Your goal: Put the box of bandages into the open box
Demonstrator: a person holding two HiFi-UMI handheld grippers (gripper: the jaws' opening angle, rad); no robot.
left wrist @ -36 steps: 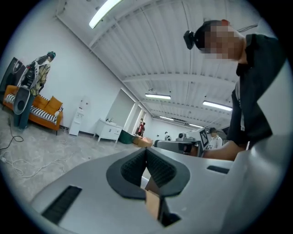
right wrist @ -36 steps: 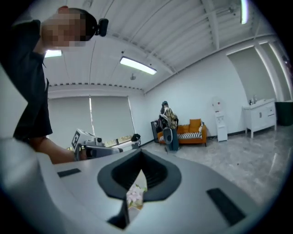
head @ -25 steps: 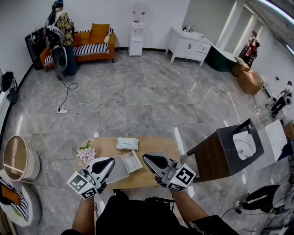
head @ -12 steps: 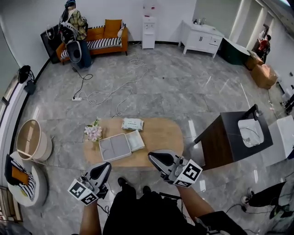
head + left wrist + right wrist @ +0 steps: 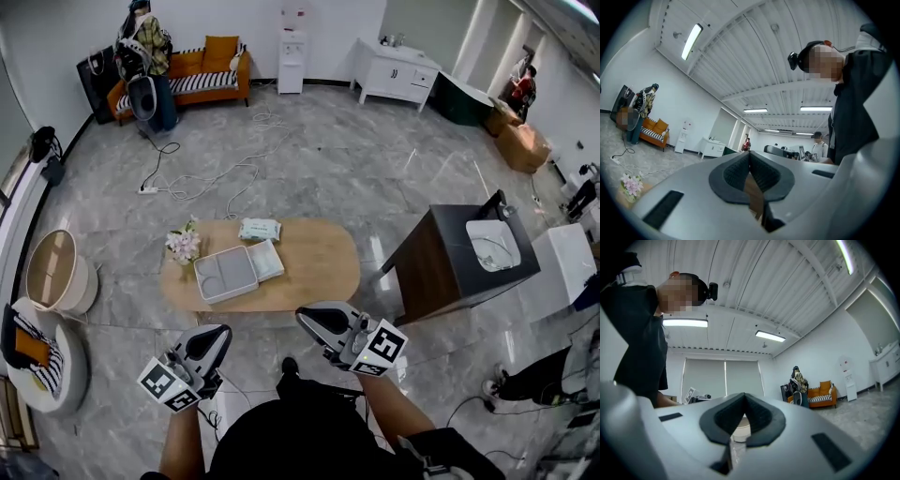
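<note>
On the oval tabletop (image 5: 319,262), the open box (image 5: 225,274) sits at the left end and the box of bandages (image 5: 260,230) by the far edge, while the left gripper (image 5: 221,333) and right gripper (image 5: 304,319) hover off the near edge, jaws together and empty.

Left gripper (image 5: 221,330) and right gripper (image 5: 302,318) point forward, jaws closed, empty.

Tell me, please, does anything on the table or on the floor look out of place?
Nothing is spilled or broken. The open box lies askew on the table, and loose cables trail over the floor beyond it.
</note>
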